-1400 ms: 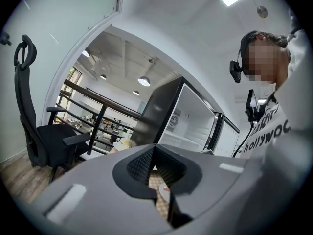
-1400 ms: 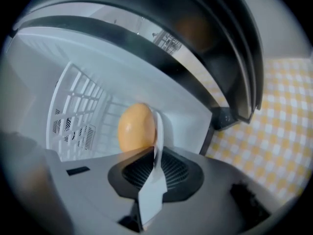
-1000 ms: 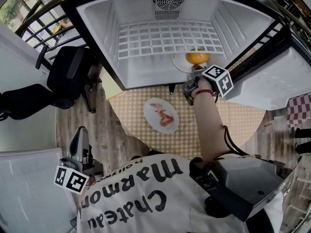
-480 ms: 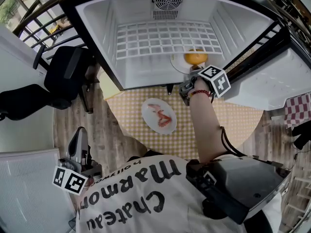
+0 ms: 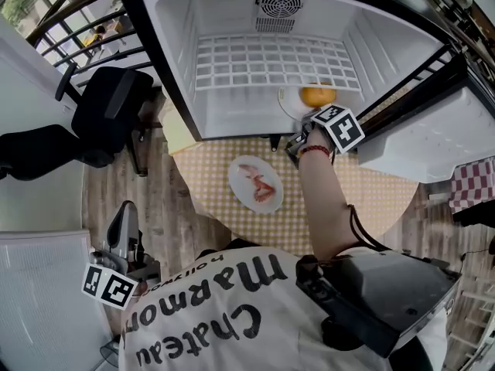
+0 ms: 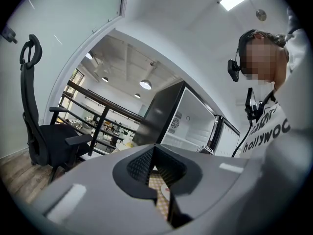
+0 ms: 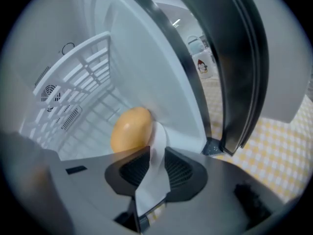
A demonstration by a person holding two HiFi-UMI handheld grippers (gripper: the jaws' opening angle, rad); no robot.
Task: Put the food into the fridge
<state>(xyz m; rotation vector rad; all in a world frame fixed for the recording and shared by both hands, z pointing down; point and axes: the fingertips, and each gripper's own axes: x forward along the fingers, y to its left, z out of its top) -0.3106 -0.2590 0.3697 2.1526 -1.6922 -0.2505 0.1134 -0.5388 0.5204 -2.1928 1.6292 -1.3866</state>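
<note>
White plate (image 7: 155, 146): pinched at its near rim in my right gripper (image 7: 155, 164). Its far part reached over the front right of the fridge's wire shelf (image 5: 263, 64). I could not tell whether it rested there or hung just above.
Orange round food (image 7: 129, 129): sat on the plate just beyond the jaws, close to the fridge's right wall.
Right gripper: clamped on the plate rim, one pad against each face.
Left gripper (image 6: 155, 169): hung low at my left side, well apart from the fridge, jaws drawn together with nothing between them.
Second plate (image 5: 255, 184): lay on the checked table (image 5: 371, 195) in front of the fridge, with reddish food on it, not yet put in.
Handling, plate: I judged it stiff, smooth and breakable. The rim was the only place to take hold, and a one-edge hold would likely let it sag or slip.
Handling, food: I judged it light, round and free to roll, so the plate needed keeping level.
Risk: a tilt at release could send the food off the shelf's front edge.
</note>
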